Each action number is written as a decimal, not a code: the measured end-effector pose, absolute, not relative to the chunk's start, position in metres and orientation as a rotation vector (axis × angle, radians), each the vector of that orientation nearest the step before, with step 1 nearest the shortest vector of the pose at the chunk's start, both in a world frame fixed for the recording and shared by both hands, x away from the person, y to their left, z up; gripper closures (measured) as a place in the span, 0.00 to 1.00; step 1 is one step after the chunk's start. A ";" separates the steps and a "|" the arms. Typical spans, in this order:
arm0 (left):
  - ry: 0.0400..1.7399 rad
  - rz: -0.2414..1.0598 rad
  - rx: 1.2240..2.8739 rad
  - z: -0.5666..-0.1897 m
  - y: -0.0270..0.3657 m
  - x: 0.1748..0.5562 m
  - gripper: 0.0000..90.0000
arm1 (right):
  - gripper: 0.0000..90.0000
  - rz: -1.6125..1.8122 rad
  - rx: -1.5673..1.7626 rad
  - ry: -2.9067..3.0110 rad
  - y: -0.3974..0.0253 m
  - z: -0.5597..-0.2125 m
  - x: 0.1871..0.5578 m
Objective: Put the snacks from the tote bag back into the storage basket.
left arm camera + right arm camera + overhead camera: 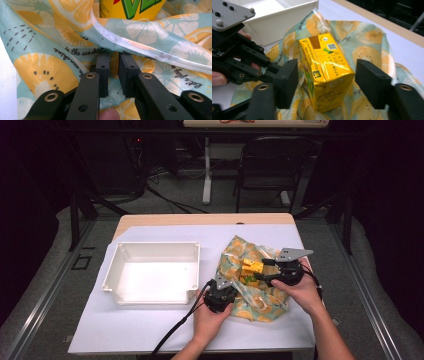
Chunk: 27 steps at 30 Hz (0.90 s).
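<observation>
Table: white-covered top (150,330) with a wooden strip along its far edge; your forearms come in from the near side.
Bin: white plastic bin (152,251) sits on the left half of the table, well apart from your right gripper, just left of the bag.
Bag: fruit-print bag (260,300), teal with orange slices, lies crumpled on the right half of the table; in the left gripper view its white-edged rim (140,46) runs across above the jaws.
Carton: yellow drink carton (325,72) stands on the bag's fabric, a little tilted, brown patch and QR code on its top face; in the high view it is the yellow block (251,268) between your two grippers.
Left gripper: your left gripper (113,72) is nearly clenched, jaws a narrow slot apart with bag fabric in and behind the gap; whether the fabric is actually pinched you cannot tell from these views.
Right gripper: your right gripper (327,82) is released, jaws spread wide on either side of the carton, neither jaw touching it.
Hands: your left hand (212,317) wraps its gripper at the bag's near-left edge; your right hand (300,292) holds its gripper at the bag's right side.
</observation>
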<state>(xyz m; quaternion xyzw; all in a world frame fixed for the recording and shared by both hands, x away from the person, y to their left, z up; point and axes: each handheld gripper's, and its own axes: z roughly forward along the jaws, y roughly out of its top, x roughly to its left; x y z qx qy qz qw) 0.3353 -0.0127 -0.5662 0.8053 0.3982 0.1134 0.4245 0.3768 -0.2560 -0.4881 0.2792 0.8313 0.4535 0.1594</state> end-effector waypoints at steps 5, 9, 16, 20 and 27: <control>0.995 0.285 2.014 -0.566 -0.013 0.335 0.88 | 0.34 1.286 0.773 2.434 -0.254 -0.491 0.389; 0.994 0.282 2.012 -0.566 -0.013 0.335 0.88 | 0.38 1.263 0.745 2.505 -0.248 -0.495 0.401; 0.991 0.284 2.013 -0.566 -0.013 0.335 0.88 | 0.46 1.223 0.717 2.571 -0.238 -0.501 0.409; 0.990 0.283 2.012 -0.566 -0.013 0.335 0.88 | 0.51 1.206 0.706 2.609 -0.236 -0.503 0.411; 0.990 0.283 2.012 -0.566 -0.013 0.335 0.88 | 0.58 1.172 0.700 2.607 -0.234 -0.503 0.408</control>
